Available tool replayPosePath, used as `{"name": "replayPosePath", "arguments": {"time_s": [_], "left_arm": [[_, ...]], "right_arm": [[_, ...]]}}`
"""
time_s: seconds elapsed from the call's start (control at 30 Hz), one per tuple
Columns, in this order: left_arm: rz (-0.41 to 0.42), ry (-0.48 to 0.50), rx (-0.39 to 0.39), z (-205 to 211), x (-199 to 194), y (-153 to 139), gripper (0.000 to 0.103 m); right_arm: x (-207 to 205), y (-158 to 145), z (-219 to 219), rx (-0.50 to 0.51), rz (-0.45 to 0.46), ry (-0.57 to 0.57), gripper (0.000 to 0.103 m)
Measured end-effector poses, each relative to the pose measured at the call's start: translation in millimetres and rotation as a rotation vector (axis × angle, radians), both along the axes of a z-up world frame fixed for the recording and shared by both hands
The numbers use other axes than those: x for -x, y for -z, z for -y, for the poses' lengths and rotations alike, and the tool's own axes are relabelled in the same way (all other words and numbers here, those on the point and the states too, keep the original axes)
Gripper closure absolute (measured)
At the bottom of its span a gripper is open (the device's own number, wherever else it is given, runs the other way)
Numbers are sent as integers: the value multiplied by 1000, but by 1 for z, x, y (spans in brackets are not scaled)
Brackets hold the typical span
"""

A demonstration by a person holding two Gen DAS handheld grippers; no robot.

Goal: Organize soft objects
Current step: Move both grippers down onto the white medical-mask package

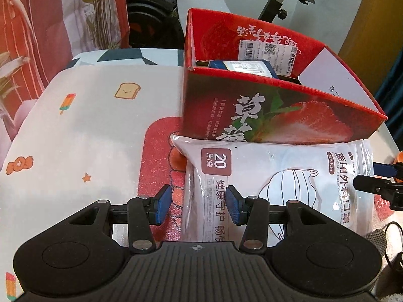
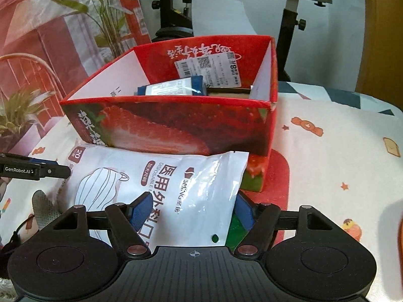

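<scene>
1. Nearest in the left wrist view, the left gripper (image 1: 199, 205) stands about half open; its blue pads straddle the near left edge of the mask pack (image 1: 277, 183) without pressing it, the 9 o'clock pad over the red mat (image 1: 156, 151).
2. In the right wrist view, the right gripper (image 2: 192, 212) stands wider; the pack's near right corner lies between its pads, with the 3 o'clock pad just off the edge; no grip is visible yet.
3. The mask pack lies flat on the patterned cloth (image 1: 75, 130), its far edge touching the strawberry box (image 1: 277, 110) at 12 o'clock.
4. I judge the pack light, soft and floppy, with a slick film; pinching the sealed side edges at both ends should stop sagging and slipping.
5. Farther, inside the box, a blue packet (image 2: 171, 88) already rests.
</scene>
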State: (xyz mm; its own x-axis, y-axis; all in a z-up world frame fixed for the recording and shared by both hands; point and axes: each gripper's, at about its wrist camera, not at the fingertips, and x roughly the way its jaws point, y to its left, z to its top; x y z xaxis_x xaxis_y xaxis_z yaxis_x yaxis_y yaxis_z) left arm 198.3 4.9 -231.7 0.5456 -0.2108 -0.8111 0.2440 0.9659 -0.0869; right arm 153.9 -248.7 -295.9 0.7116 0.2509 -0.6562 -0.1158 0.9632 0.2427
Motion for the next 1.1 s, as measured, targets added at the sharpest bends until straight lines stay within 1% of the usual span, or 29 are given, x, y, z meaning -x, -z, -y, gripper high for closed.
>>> {"name": "replayPosePath", "arguments": {"time_s": [0.27,0.4,0.5,0.6,0.83,1.0,1.1], "left_arm": [[-13,21,25,3,0,5,54],[-25,24,31,4,-1,9,54],[-32,24,37,5,-1,11,54],[-35,24,38,6,0,13,54],[-40,38,47,8,-4,14,54],[-34,67,26,8,-19,9,54],[-30,89,10,8,-28,6,54]], "right_arm": [[-11,2,-1,-2,0,-13,36],[-13,0,-2,-21,14,-15,36],[-12,-4,-1,-39,36,-25,38],[-13,-5,-1,-57,38,-37,39],[-29,6,0,-78,-15,-58,40],[-42,9,0,-88,-45,-109,41],[-48,9,0,-79,-60,-130,44]]}}
